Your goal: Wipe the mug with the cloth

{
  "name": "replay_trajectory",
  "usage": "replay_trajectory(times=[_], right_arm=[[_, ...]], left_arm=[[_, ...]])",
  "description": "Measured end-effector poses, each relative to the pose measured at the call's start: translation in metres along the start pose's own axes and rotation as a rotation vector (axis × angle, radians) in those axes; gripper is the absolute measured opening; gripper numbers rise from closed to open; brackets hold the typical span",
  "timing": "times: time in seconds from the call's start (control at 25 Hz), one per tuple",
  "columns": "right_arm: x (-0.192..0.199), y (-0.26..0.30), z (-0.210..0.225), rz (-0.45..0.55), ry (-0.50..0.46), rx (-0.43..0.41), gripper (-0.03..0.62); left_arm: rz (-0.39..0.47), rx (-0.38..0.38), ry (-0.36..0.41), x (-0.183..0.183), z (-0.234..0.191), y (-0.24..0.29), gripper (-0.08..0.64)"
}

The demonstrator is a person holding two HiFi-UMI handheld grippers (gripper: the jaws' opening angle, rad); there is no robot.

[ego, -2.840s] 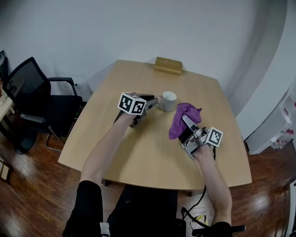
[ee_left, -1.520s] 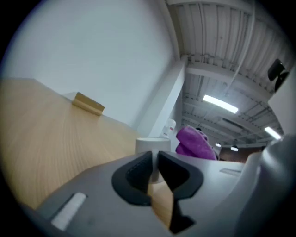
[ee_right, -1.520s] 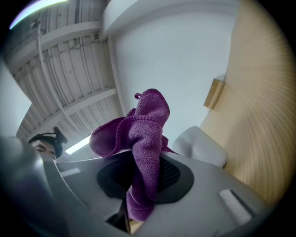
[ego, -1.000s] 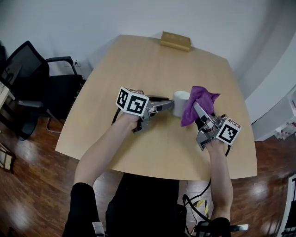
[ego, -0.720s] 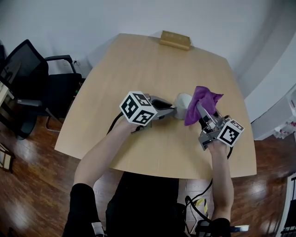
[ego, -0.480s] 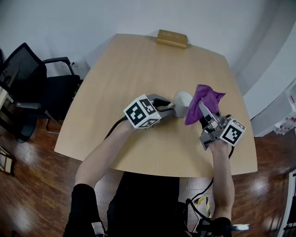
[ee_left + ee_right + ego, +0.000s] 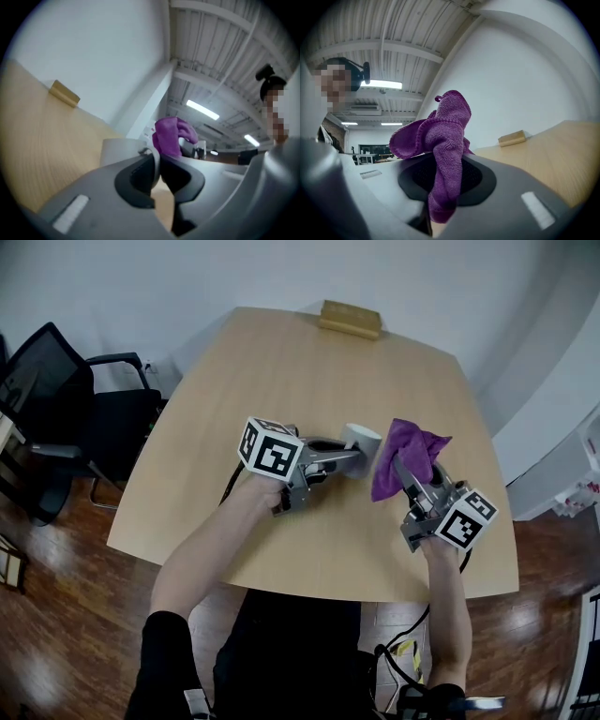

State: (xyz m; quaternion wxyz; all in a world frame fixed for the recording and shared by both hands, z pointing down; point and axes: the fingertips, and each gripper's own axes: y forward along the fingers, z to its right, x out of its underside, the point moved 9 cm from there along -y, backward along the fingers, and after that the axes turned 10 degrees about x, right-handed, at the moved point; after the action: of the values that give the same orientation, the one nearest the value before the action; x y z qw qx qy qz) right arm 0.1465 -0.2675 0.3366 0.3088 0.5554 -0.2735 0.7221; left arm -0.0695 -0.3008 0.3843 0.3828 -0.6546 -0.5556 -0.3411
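The white mug [image 7: 360, 439] hangs just above the table, right of centre, held by its handle. My left gripper [image 7: 349, 458] reaches in from the left. Its jaws have just been closing and are shut on the handle. In the left gripper view the mug [image 7: 117, 150] sits just past the jaw tips of that gripper [image 7: 159, 157], with the cloth [image 7: 169, 136] behind it. My right gripper [image 7: 401, 474] is shut on the purple cloth [image 7: 405, 456], which bunches up right beside the mug. Whether they touch I cannot tell. In the right gripper view the cloth [image 7: 440, 136] fills the right gripper [image 7: 440, 187].
The light wooden table [image 7: 281, 362] has a small wooden block [image 7: 350, 319] at its far edge. A black office chair [image 7: 56, 399] stands off the table's left side. A white wall and wood floor surround the table.
The left gripper tipped the mug toward the cloth, then rolled back; the mug now stands more upright and a little higher. The right gripper and cloth have barely shifted.
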Motion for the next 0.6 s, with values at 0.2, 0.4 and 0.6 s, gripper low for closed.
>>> replay_trajectory(times=[0.2,0.4,0.6], right_arm=[[-0.011,0.016,-0.024,-0.019,-0.186,0.043,0.076],[-0.016,0.040,-0.040,-0.014,-0.277,0.098,0.075],[0.004,0.027,-0.051,0.003,-0.208,0.091,0.069]], left_arm=[[0.085,0.086,-0.028,-0.004,0.009,-0.004,0.041],[0.139,0.178,0.040,-0.014,0.032,-0.002,0.041],[0.143,0.171,0.116,-0.009,0.041,-0.003,0.040]])
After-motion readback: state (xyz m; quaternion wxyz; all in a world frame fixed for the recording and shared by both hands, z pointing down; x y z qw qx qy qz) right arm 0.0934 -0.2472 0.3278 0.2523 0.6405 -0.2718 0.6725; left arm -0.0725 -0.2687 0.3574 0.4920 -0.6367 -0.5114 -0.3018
